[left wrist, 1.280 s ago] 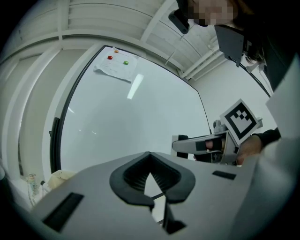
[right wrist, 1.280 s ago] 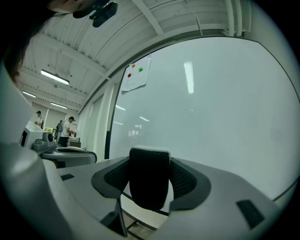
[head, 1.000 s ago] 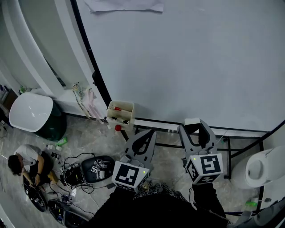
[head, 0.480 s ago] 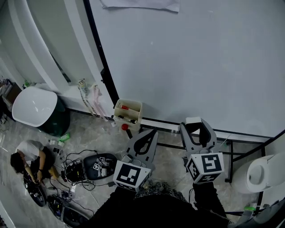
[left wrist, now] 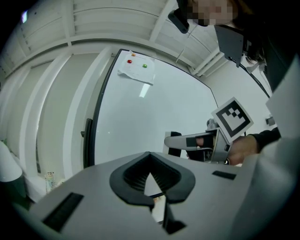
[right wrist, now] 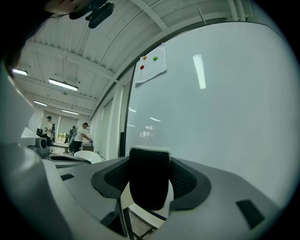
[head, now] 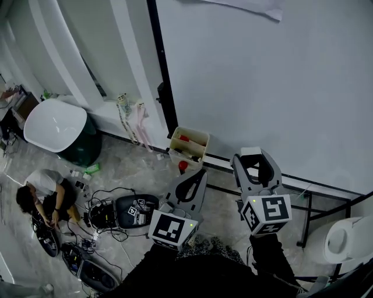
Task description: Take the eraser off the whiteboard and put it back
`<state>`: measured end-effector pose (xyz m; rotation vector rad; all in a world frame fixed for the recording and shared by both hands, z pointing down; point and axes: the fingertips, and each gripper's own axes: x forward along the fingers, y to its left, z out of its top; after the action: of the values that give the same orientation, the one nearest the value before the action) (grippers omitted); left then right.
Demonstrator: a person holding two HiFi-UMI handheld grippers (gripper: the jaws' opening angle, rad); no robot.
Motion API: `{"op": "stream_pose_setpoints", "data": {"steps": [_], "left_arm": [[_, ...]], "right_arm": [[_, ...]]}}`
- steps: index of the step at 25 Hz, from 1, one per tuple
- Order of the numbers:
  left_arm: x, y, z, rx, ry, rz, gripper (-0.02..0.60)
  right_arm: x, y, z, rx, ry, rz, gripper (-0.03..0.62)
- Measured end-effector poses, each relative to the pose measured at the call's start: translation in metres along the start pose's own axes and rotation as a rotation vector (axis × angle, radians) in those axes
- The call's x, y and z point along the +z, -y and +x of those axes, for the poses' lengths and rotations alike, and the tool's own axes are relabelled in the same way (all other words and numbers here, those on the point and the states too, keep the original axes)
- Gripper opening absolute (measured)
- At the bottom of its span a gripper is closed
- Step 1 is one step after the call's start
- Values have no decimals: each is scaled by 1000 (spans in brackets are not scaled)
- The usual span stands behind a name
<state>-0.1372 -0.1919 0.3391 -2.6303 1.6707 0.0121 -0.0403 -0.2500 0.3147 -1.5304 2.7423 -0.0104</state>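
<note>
The eraser (head: 252, 153), black with a white back, sits between the fingers of my right gripper (head: 254, 164), which is shut on it. In the right gripper view the eraser (right wrist: 149, 180) fills the gap between the jaws, held just off the whiteboard (right wrist: 215, 108). My left gripper (head: 197, 176) hovers to the left of it, shut, with nothing in it; in the left gripper view its tips (left wrist: 148, 154) meet. The whiteboard (head: 262, 87) rises in front of both grippers.
A cream box of markers (head: 189, 145) hangs at the board's lower left, a red cap (head: 182, 166) below it. A sheet of paper (head: 250, 7) is pinned at the top. On the floor are the black stand (head: 306, 215), a white tub chair (head: 55, 125), a seated person (head: 41, 192), cables and a white stool (head: 344, 238).
Both grippers have slid left along the board, so the marker box now lies closer to the left gripper. The eraser stays in the right gripper's jaws.
</note>
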Motion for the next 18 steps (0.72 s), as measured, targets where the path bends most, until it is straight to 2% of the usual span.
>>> {"op": "stream_pose_setpoints", "data": {"steps": [10,18], "left_arm": [[-11,-59,-13,60,-12,-21,2],[-19,-90,-13,47,-26,-40,2]], "right_arm": [[7,-39,67,37,39,15,241],[1,-54,108,8,47,62,241]]}}
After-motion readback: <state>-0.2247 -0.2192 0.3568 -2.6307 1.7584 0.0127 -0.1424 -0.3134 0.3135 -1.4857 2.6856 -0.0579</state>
